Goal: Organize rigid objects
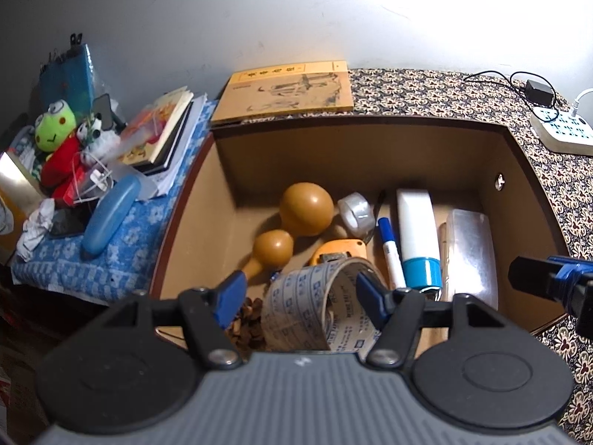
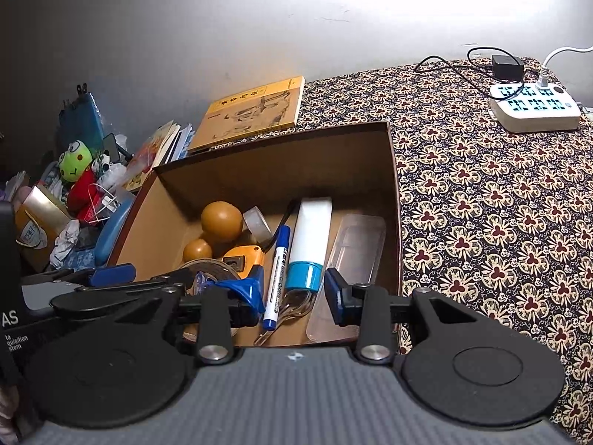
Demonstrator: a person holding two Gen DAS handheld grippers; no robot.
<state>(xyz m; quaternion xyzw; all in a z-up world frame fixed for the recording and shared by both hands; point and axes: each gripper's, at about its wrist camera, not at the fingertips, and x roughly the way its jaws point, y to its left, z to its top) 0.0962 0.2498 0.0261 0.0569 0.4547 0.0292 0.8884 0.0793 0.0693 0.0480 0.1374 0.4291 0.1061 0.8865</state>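
Note:
A brown cardboard box point(image 1: 370, 141) point(image 2: 393, 170) stands on the patterned table. It holds a tan gourd point(image 1: 305, 209) point(image 2: 221, 221), a clear tape roll point(image 1: 356, 210), an orange tape measure point(image 1: 343, 250), a blue marker point(image 1: 389, 252) point(image 2: 278, 278), a white tube with a blue cap point(image 1: 417, 230) point(image 2: 310, 237) and a clear plastic case point(image 1: 469, 252) point(image 2: 355, 252). My left gripper point(image 1: 300, 296) is open around a large printed tape roll point(image 1: 315, 307) inside the box, one finger outside and one inside the ring. My right gripper point(image 2: 294, 296) is open and empty above the marker and tube.
A yellow book point(image 1: 289, 92) point(image 2: 252, 113) lies behind the box. A power strip point(image 1: 559, 129) point(image 2: 533, 105) with cables sits at the far right on the patterned cloth point(image 2: 500, 204). Clutter with a frog toy point(image 1: 55, 126), books and a blue case point(image 1: 111, 215) lies left.

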